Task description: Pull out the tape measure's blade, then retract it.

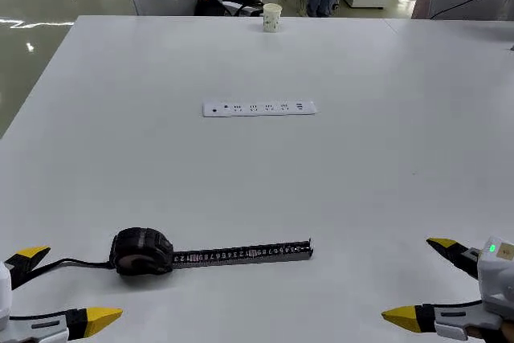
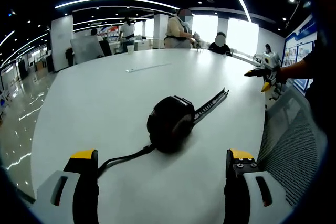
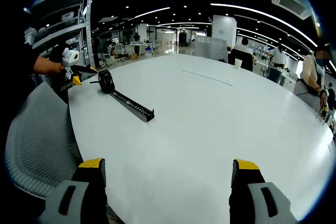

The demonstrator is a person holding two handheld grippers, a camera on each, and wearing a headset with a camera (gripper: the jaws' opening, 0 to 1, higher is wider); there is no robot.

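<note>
A black tape measure [image 1: 141,251] lies on the white table [image 1: 265,174] near the front left, its blade [image 1: 241,254] pulled out to the right and lying flat. A black strap trails from its case to the left. My left gripper [image 1: 64,287] stands open just left of the case, with the strap between its yellow-tipped fingers [image 2: 84,156]; the case [image 2: 170,123] sits a short way ahead of it. My right gripper [image 1: 426,279] is open at the front right, well clear of the blade's end [image 3: 149,115], holding nothing.
A white power strip [image 1: 259,108] lies in the middle of the table. A paper cup [image 1: 272,17] stands at the far edge. People stand beyond the table, and a mesh chair [image 3: 37,140] is close to the near edge.
</note>
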